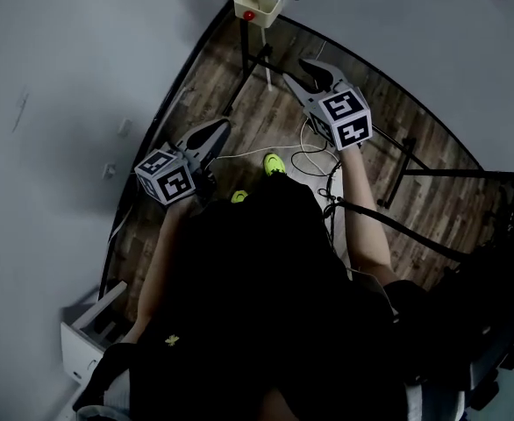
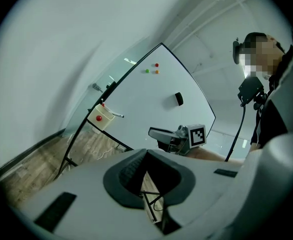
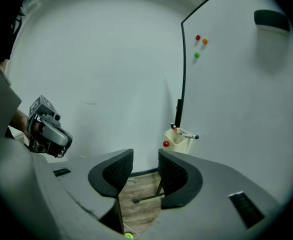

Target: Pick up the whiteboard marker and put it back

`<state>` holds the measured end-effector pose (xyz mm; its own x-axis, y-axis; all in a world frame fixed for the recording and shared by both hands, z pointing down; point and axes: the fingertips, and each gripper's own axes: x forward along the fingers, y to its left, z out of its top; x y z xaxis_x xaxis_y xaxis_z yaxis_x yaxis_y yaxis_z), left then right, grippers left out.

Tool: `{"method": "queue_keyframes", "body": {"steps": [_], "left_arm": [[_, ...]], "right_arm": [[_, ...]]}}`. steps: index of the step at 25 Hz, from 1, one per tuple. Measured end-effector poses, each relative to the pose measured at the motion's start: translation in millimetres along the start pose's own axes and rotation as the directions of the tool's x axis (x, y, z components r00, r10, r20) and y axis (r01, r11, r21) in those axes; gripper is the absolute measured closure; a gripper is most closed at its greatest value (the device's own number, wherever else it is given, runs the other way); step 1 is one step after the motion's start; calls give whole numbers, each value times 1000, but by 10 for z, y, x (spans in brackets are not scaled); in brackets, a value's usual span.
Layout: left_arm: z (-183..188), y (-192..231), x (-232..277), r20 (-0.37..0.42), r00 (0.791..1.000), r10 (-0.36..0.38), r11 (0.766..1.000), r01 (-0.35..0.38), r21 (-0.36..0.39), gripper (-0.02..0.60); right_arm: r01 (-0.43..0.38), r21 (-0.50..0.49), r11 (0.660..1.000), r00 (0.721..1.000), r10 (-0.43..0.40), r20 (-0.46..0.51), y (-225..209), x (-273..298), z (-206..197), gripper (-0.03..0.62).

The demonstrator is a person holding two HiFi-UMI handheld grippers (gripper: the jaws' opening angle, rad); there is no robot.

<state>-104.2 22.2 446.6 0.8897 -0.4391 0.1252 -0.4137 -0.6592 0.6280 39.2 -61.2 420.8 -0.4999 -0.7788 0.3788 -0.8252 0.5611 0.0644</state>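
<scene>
The gripper views show the whiteboard (image 3: pixel 236 94) face with its red, orange and green magnets (image 3: pixel 198 37) and a dark eraser (image 3: pixel 271 19), while only the head view shows a yellow-green shoe (image 1: pixel 274 163) before the board. Each cube (image 1: pixel 345 117) bears black-and-white square patterns. The whiteboard marker (image 3: pixel 189 135), pale with a black end, lies across the cream holder (image 3: pixel 175 140) at the whiteboard's lower corner. Away from the whiteboard, the left gripper (image 2: pixel 146 153) has its jaws tip to tip on nothing and the right gripper (image 3: pixel 145 154) has them moderately apart, empty.
</scene>
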Motion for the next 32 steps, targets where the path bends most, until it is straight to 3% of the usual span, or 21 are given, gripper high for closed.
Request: {"method": "queue_keyframes", "body": {"steps": [9,15,18,32], "left_arm": [[-109,-149,-330,-47,995,-91,995,93,37,563],[-237,-163,-432,-67,987,-143,989,144,16,563],[-306,-168,-451,-73,984,-163,987,163,-6,563],[-368,-208,-383,-76,978,-196,980,193,-42,563]], "right_arm": [[86,-1,996,996,-86,24,456,-265,99,446],[100,9,995,995,-100,-21,808,-405,-76,466],[123,0,992,991,-123,-48,900,-505,-152,582],[14,55,998,999,-11,-50,1318,-574,-259,585]]}}
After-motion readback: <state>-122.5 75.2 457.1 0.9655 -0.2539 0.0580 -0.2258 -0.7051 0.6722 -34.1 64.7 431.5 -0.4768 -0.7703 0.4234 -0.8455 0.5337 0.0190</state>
